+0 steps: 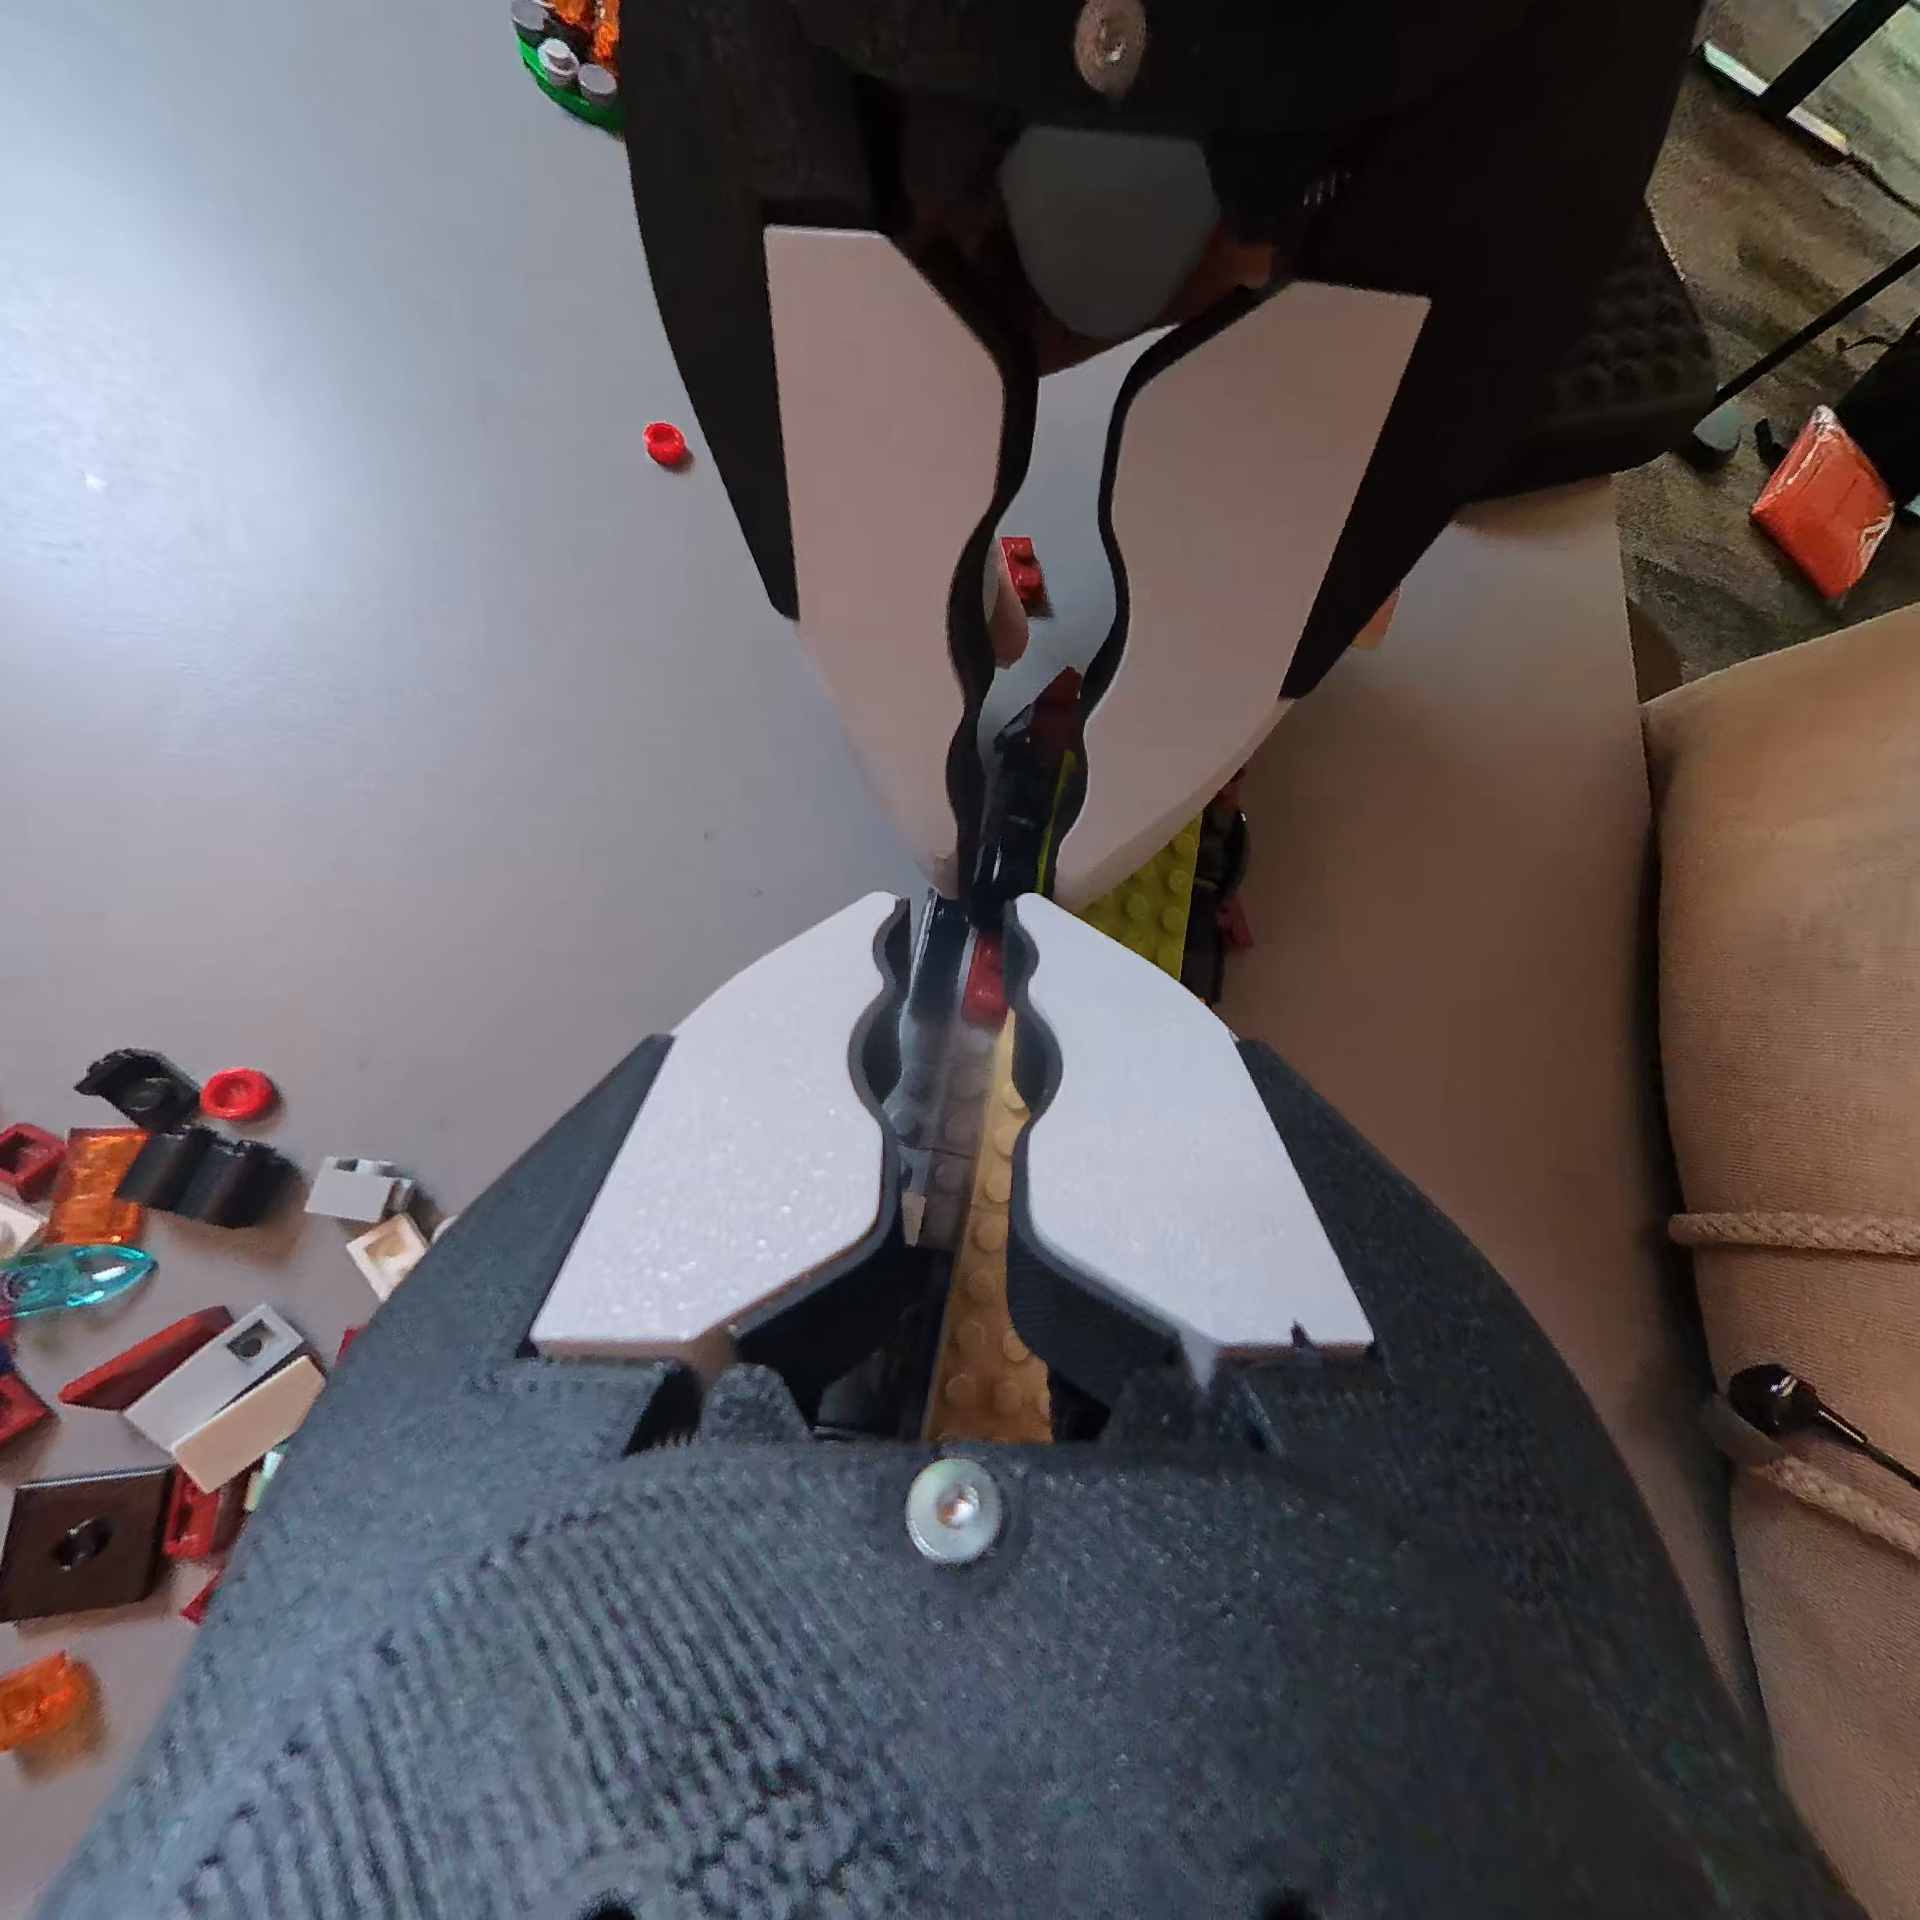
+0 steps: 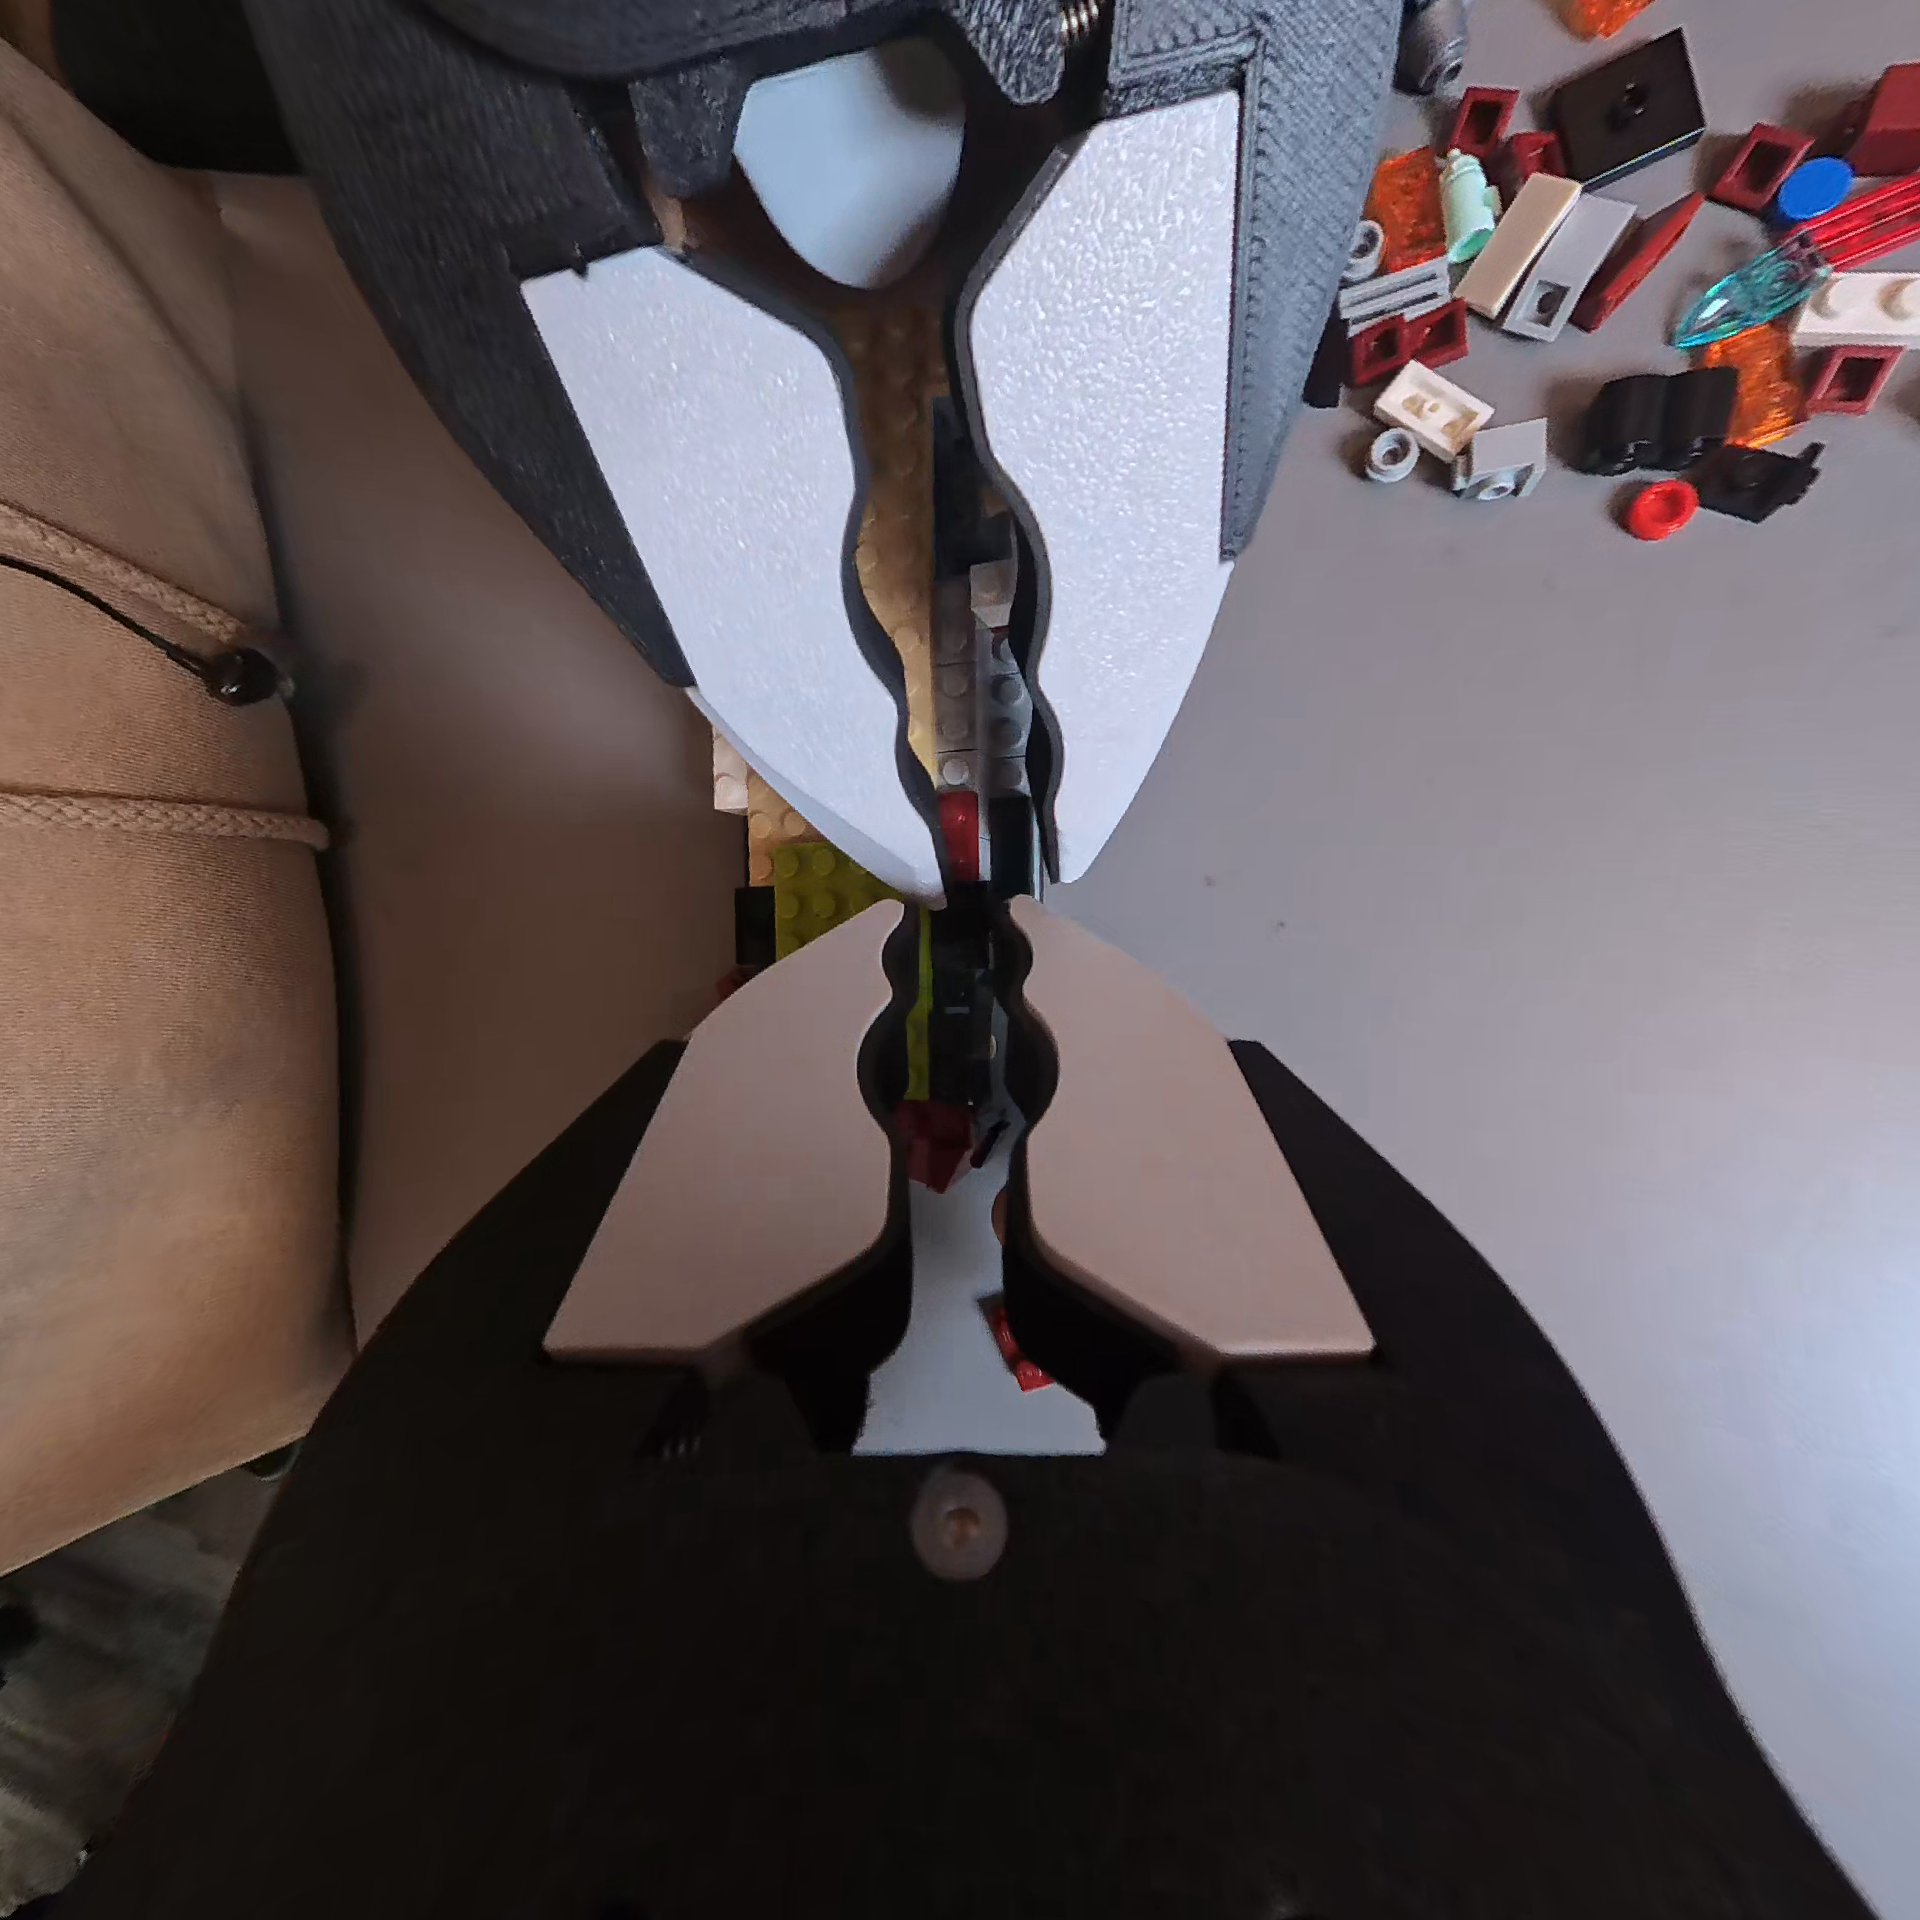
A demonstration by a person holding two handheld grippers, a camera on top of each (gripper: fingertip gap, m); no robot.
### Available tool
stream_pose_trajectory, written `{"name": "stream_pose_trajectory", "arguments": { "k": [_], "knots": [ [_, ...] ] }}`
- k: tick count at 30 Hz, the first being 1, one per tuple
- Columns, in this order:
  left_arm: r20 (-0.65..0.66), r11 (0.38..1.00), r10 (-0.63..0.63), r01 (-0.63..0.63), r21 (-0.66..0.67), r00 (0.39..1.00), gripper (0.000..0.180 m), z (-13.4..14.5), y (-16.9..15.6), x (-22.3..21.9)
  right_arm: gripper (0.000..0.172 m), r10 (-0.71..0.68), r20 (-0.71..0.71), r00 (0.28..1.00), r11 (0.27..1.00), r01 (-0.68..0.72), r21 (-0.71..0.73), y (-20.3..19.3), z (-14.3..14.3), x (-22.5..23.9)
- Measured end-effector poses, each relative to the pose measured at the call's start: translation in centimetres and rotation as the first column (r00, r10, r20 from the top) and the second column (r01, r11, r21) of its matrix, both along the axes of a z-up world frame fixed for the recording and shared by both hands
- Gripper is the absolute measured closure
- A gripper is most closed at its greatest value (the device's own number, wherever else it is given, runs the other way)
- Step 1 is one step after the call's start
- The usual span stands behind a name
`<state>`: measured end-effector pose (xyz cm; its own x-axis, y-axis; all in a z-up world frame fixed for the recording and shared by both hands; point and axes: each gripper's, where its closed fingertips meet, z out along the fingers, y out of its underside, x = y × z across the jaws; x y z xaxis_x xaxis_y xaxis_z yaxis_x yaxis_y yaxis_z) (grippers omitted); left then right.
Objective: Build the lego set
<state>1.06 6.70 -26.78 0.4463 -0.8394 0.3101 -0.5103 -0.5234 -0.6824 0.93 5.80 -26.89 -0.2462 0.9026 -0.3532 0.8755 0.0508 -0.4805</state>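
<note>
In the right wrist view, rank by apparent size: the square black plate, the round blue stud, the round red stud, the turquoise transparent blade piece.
1. Square black plate
2. Turquoise transparent blade piece
3. Round red stud and round blue stud: look about alike, so unranked.

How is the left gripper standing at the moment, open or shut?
Shut: the left gripper pinches the brick model between both fingers.

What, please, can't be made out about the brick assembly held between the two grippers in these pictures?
- Left wrist view: the tan, grey, red and black brick assembly shows only through the slot of the left gripper; its white pads cover the sides.
- Right wrist view: the right gripper likewise hides the assembly's outline.
- Both views: whether the lime plate is attached is unclear.
</note>
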Motion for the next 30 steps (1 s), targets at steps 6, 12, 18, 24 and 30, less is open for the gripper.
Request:
{"name": "stream_pose_trajectory", "arguments": {
  "k": [6, 12, 18, 24, 30],
  "knots": [
    [0.008, 1.0, 0.0, 0.0, -0.002, 1.0, 0.162, 0.0, -0.1, 0.0, 0.158, 0.002, 0.002, 1.0, 0.999, -0.001, -0.034, -0.1, 0.0, 0.1],
    [0.0, 0.999, -0.025, 0.025, 0.045, 1.0, 0.148, 1.3, -1.2, -1.2, 0.158, 0.006, 0.004, 1.0, 0.998, -0.006, -0.058, -0.3, 0.0, 0.1],
    [-0.107, 0.992, -0.051, 0.063, 0.113, 0.993, 0.124, 0.8, -3.3, -3.1, 0.157, 0.003, 0.003, 1.0, 0.997, -0.002, -0.082, -0.3, -0.1, 0.1],
    [-0.12, 0.986, -0.046, 0.065, 0.155, 0.992, 0.115, 0.6, -4.0, -3.4, 0.156, 0.002, 0.002, 1.0, 0.995, -0.001, -0.1, -0.4, -0.1, 0.0],
    [-0.158, 0.978, -0.076, 0.105, 0.179, 0.985, 0.107, 0.2, -4.3, -3.2, 0.156, 0.014, 0.009, 1.0, 0.994, -0.013, -0.108, -0.7, -0.1, 0.1]
  ]
}}
